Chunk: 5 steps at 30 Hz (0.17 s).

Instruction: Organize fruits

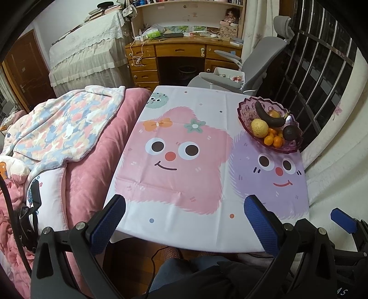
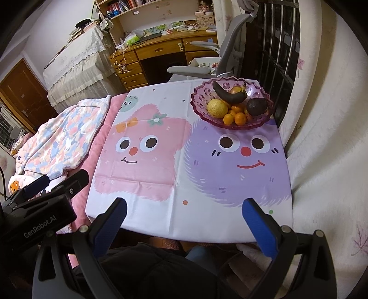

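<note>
Your table [image 2: 161, 218] carries a fruit bowl [image 2: 232, 125] at its far right corner. Your left gripper [image 1: 184, 220] and right gripper [image 2: 184, 220] gape wide, empty.

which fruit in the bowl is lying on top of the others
The dark, overripe banana: it lies across the back of the purple bowl, above the yellow round fruit, small oranges and avocado.

I am in a home bedroom. At nine o'clock lies a bed [image 1: 76, 147] with a pink quilt and a floral blanket [image 1: 66, 128]. At twelve stands a wooden desk [image 1: 184, 49] with drawers under bookshelves [image 2: 128, 7], a grey office chair [image 1: 260, 62] beside it. The table [image 1: 202, 207] before me wears a cartoon cloth; a barred window [image 1: 322, 76] is at two.
</note>
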Available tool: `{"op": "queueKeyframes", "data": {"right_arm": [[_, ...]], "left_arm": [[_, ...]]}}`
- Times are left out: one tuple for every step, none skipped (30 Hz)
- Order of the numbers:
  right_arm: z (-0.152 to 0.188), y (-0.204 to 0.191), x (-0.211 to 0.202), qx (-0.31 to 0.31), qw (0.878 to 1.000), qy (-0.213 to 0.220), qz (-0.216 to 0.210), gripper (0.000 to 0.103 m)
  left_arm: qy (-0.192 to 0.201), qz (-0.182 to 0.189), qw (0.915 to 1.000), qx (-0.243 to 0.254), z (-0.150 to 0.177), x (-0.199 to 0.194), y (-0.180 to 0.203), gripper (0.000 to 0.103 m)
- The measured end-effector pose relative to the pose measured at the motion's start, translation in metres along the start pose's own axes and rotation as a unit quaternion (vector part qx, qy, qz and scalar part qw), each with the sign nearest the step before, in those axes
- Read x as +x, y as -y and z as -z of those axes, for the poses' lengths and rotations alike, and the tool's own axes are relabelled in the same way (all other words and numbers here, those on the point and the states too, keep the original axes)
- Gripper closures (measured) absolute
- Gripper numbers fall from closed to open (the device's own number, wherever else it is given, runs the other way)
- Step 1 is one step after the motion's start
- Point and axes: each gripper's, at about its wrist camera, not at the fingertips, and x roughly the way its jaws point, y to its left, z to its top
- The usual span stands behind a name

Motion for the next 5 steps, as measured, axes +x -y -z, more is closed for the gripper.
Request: {"op": "queueKeyframes", "data": {"right_arm": [[-0.0004, -0.0003, 0.0000, 0.000, 1.000, 0.000, 0.000, 0.002], [0.0012, 0.0002, 0.0000, 0.000, 1.000, 0.000, 0.000, 0.002], [0.0001, -0.0001, -0.0001, 0.000, 1.000, 0.000, -0.001, 0.002], [0.0001, 0.0000, 0.0001, 0.000, 1.000, 0.000, -0.001, 0.002], [-0.0008, -0.0007, -0.0001, 0.000, 1.000, 0.000, -0.001, 0.002]], "left_arm": [[0.001, -0.001, 1.0000, 0.000, 0.0001, 0.0000, -0.0002, 0.001], [0.001, -0.001, 1.0000, 0.000, -0.0012, 0.0008, 0.0013, 0.001], [0.000, -0.002, 1.0000, 0.000, -0.0009, 0.0009, 0.0016, 0.001], [0.000, -0.002, 1.0000, -0.001, -0.0008, 0.0009, 0.0015, 0.001], [0.000, -0.004, 1.0000, -0.002, -0.0013, 0.0016, 0.0050, 0.001]]}}
